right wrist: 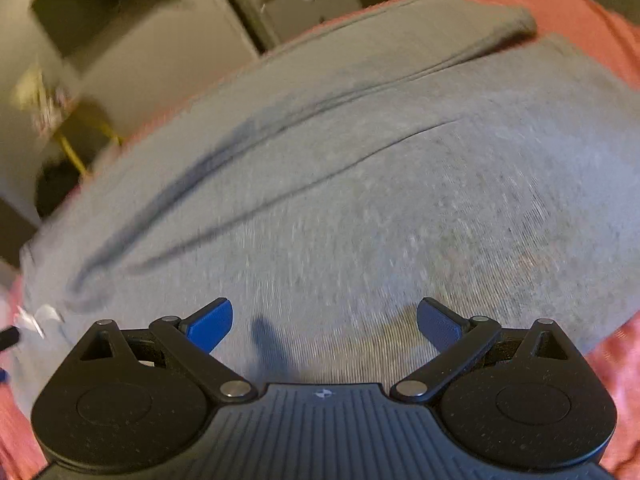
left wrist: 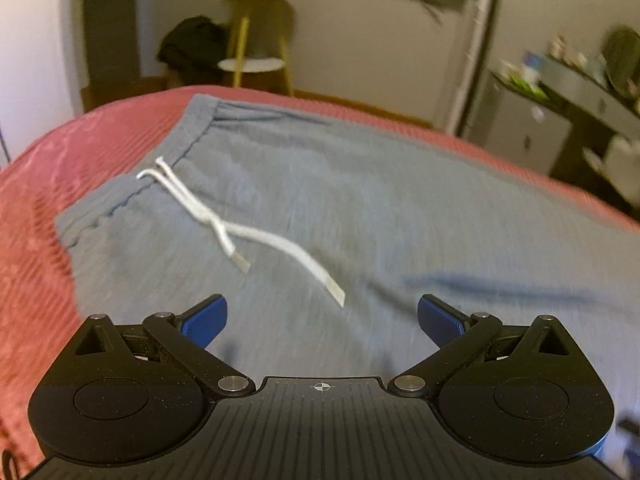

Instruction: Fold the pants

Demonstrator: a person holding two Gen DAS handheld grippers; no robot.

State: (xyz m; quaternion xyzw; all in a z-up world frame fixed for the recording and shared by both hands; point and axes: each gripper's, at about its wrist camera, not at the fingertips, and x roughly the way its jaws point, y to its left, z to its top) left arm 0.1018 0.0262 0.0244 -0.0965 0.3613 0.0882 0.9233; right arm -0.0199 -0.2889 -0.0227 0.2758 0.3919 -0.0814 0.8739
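Note:
Grey-blue pants lie spread flat on a red bedspread. Their waistband runs along the left side, and a white drawstring trails across the cloth. My left gripper hovers open just above the pants near the drawstring ends, nothing between its blue pads. In the right wrist view the same pants fill the frame with long creases, a leg end at the far top. My right gripper is open over the fabric and holds nothing.
The red bedspread shows around the pants. Beyond the bed stand a small yellow-legged side table, a dark bundle beside it, and a desk with clutter at the right. A tall white cabinet is behind.

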